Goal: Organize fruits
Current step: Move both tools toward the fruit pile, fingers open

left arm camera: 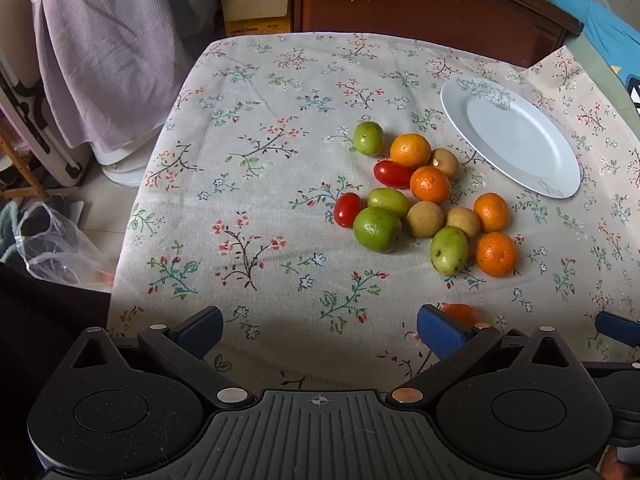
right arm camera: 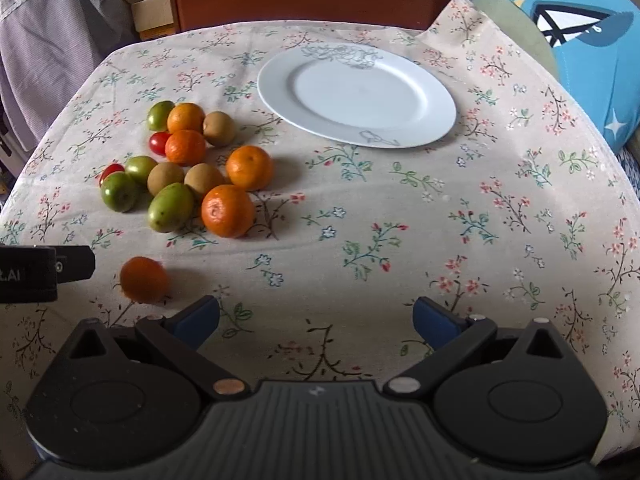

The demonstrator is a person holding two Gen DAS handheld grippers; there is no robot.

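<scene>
A surface [right arm camera: 500, 240] covered in a floral cloth carries everything. Toward its left side lies a cluster of fruits [right arm camera: 188, 168]: green ones, oranges, brown ones and small red tomatoes, touching or just beside each other. One blurred orange [right arm camera: 144, 280] sits apart, nearer the front edge, just left of the right tongs [right arm camera: 316, 316] and beside the right finger of the left tongs [left arm camera: 320, 326]. Both tongs hang open and hold nothing, with the cluster ahead of them. Toward the far right corner rests a white plate [right arm camera: 436, 96], bare.
</scene>
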